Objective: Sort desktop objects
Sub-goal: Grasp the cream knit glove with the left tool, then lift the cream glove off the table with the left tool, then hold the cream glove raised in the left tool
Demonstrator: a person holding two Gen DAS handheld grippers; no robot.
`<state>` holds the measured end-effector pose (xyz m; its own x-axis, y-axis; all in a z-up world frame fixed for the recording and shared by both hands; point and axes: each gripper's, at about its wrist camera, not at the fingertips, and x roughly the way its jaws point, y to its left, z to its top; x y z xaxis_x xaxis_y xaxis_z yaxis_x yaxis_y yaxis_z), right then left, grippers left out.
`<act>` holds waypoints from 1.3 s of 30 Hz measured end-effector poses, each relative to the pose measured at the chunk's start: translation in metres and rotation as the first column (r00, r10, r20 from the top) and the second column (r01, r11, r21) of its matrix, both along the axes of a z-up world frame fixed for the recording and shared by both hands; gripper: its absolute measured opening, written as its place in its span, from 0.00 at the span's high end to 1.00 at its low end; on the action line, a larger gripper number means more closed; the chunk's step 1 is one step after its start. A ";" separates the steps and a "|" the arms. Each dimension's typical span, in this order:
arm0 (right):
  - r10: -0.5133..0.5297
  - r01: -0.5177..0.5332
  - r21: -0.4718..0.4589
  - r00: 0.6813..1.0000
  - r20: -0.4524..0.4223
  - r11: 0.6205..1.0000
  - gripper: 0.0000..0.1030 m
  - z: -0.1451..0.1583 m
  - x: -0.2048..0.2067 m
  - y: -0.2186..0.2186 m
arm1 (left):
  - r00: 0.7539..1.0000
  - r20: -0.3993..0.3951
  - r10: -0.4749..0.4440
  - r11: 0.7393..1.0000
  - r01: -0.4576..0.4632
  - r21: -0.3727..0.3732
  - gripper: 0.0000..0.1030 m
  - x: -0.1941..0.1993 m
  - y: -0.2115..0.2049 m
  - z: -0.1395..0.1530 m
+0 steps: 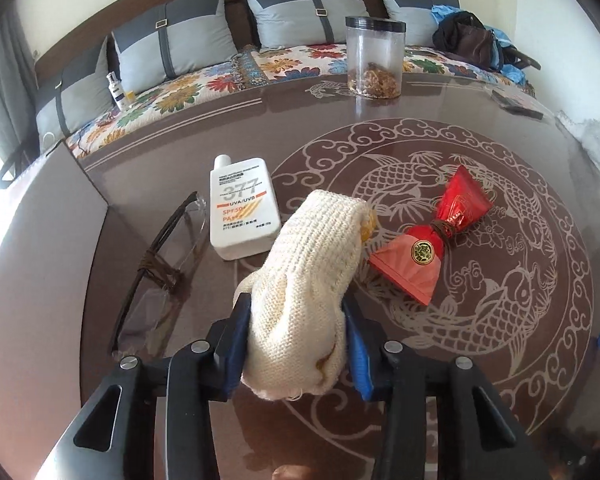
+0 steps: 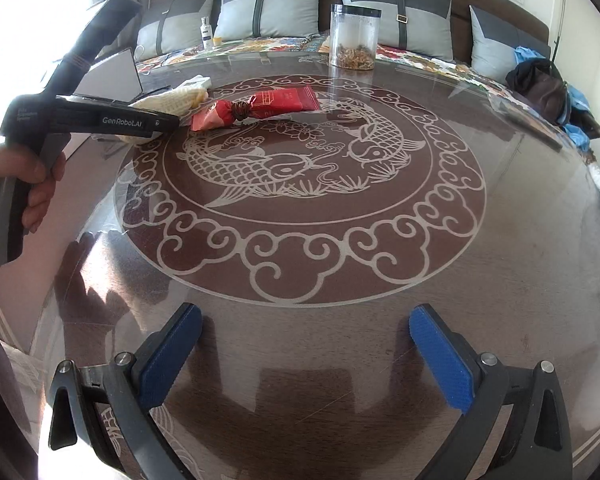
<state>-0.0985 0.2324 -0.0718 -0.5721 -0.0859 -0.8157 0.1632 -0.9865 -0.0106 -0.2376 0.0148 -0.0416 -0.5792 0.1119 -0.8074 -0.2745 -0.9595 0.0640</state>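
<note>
Clamping a cream knitted glove (image 1: pixel 300 304) between blue ribbed pads, left gripper (image 1: pixel 298 346) closed on its cuff end, black plastic arms with silver bolts behind. Soft, coarse-ribbed, lumpy and sagging; long axis running away from the camera, far end leaning slightly right with a yellowish patch at its tip. Held above the glass-topped table (image 1: pixel 540 184), glossy brown with pale etched carp and cloud scrolls in a round medallion.

Lying just beyond the glove's left side, a white flat plastic sunscreen bottle (image 1: pixel 242 208), rectangular, cap pointing away toward the sofa, orange print on its face. Left of that, a clear plastic bag (image 1: pixel 168 272) tied with brown cord, crinkled and see-through. Right of the glove, a red foil packet (image 1: pixel 432 244) cinched at the middle with brown cord like a bow tie, gold seal on the nearer half, long axis slanting from near-left to far-right. Far back at the table's edge, an upright clear cylindrical jar (image 1: pixel 375 58) with dark lid, brown bits at the bottom.

Standing wide apart with nothing between, right gripper (image 2: pixel 306 356) over bare glass, blue textured pads.
</note>
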 end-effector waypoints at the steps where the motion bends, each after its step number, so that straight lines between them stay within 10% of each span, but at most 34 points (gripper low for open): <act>1: 0.000 0.000 0.000 1.000 0.000 1.000 0.00 0.000 0.000 0.000 | 1.000 0.006 0.028 0.999 -0.028 0.029 0.61 0.009 -0.008 0.001; 10: 0.000 0.000 -0.001 1.000 0.000 1.000 0.00 0.000 0.000 0.000 | 0.976 0.025 0.218 0.971 -0.219 0.093 0.49 0.127 -0.057 -0.003; 13: 0.000 0.000 -0.001 1.000 0.000 1.000 0.00 0.000 0.000 0.000 | 0.971 0.025 0.238 0.968 -0.239 0.074 0.23 0.129 -0.060 -0.007; 19: -0.001 0.001 0.001 1.000 -0.001 1.000 0.00 0.000 0.000 0.000 | 0.981 0.009 0.195 0.981 -0.195 -0.011 0.22 0.123 -0.052 -0.020; 39: -0.001 0.001 0.001 1.000 -0.001 1.000 0.00 0.000 0.000 0.000 | 0.969 0.026 0.246 0.967 -0.247 0.054 0.00 0.114 -0.061 -0.027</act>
